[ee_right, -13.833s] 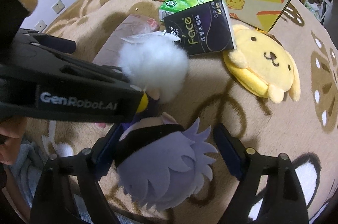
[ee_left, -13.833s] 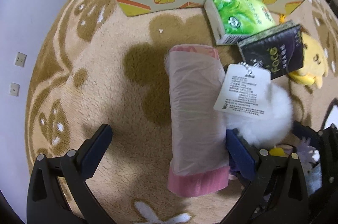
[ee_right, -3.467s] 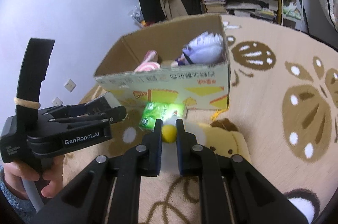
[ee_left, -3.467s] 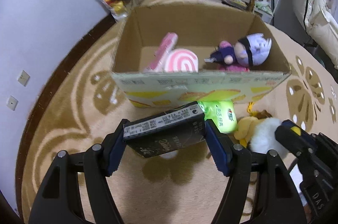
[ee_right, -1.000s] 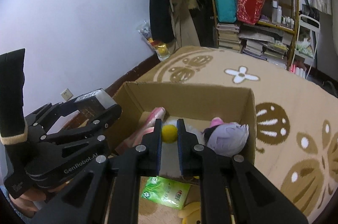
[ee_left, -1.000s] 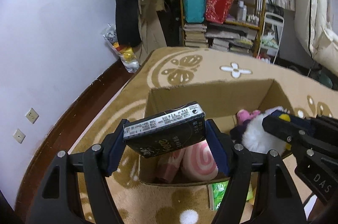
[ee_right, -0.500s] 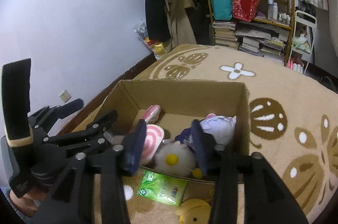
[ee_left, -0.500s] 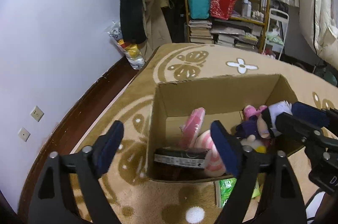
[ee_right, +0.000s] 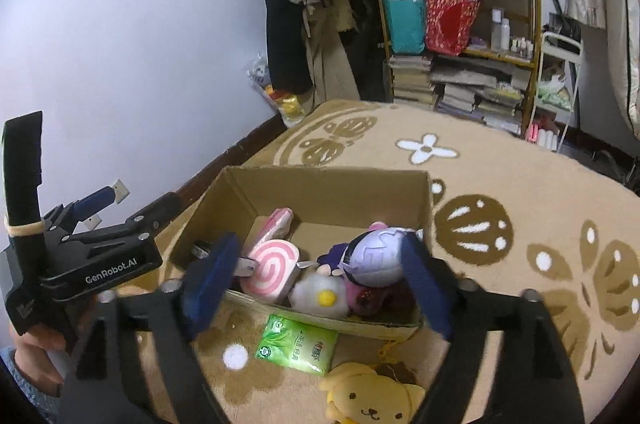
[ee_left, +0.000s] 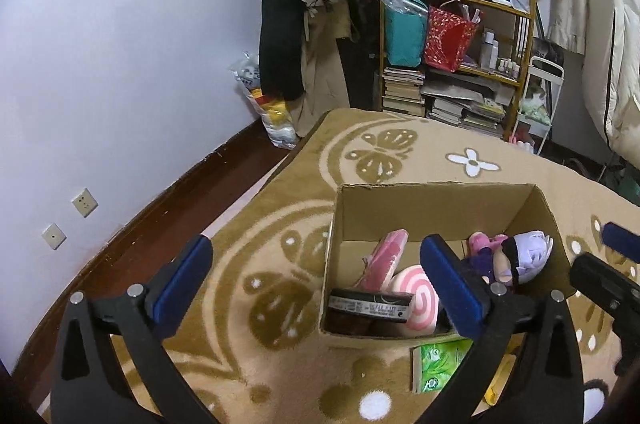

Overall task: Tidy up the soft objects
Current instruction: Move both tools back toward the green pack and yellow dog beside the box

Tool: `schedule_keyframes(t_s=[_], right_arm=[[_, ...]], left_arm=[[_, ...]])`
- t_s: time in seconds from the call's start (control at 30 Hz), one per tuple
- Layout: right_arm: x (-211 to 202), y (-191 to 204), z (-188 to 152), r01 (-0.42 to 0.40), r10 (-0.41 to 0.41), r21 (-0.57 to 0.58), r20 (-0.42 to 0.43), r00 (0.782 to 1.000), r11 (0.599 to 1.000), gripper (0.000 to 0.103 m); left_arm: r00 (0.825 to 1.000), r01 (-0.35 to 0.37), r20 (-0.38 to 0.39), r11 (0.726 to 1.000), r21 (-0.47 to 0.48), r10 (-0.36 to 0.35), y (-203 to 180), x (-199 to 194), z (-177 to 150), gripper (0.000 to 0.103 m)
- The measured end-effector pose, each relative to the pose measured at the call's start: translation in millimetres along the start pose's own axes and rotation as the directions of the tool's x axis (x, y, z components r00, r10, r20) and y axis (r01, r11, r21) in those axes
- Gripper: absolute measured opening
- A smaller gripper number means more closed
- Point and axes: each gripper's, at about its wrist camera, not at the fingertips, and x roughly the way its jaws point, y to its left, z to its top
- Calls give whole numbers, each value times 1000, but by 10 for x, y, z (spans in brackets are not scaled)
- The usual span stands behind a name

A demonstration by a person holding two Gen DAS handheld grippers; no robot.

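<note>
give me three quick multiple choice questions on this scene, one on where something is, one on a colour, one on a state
1. Where is the green tissue pack?
A. inside the cardboard box
B. on the carpet in front of the cardboard box
C. on the bookshelf

2. What colour is the dog plush on the carpet?
A. yellow
B. purple
C. white

3. What state is the left gripper in?
A. shut on the black tissue pack
B. shut on nothing
C. open

Answers:
1 B, it lies outside the cardboard box, against its near wall.
2 A, its face and ears are yellow.
3 C, its jaws stand wide apart; the black tissue pack lies in the box.
</note>
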Motion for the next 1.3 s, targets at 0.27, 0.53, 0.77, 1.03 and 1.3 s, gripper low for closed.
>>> schedule_keyframes(t_s=[0.27,0.53,0.77,1.03,1.3], right_arm=[[-236,-44,-46,22,-22,21,14,1000,1000,103],[-333,-150,-223,48,-47,34,-16,999,998,103],[-356,-183,-465,99,-98,16,-23,995,995,103],[-178,-300,-747,95,-93,34,-75,993,995,103],[24,-353,-924,104,-94,57,-160,983,993,103]], left_arm=[[1000,11,4,1000,-22,-11,46,-210,-38,102],[1000,27,-1,997,67,-27,-156,-381,-119,102],[998,55,-24,997,60,-54,-278,-372,-323,102],[989,112,-105,986,121,-100,-534,-216,-513,102],[979,137,-168,982,131,-114,-651,-6,-626,102]])
